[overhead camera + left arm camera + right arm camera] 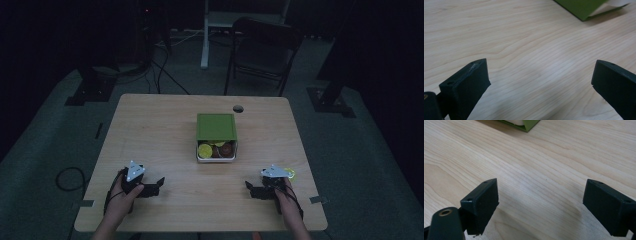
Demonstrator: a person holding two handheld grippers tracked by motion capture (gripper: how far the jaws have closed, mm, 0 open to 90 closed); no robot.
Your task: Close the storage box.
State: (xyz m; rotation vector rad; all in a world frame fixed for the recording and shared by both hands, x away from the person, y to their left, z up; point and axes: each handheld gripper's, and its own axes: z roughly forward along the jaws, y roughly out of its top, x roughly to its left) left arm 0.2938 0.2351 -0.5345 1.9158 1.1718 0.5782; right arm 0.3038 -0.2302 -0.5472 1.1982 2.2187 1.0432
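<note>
Dim room, pale wooden counter (165,130). Near its front-left corner the left claw (159,183) rests wide open, holding nothing. At the counter's middle sits a lunch box (216,152) of food, its green lid (215,126) slid toward the far edge, long axis running front to back. Near the front-right corner the right claw (248,186) gapes empty. Judged risk: pushing the lid one-sided could skid the box.
</note>
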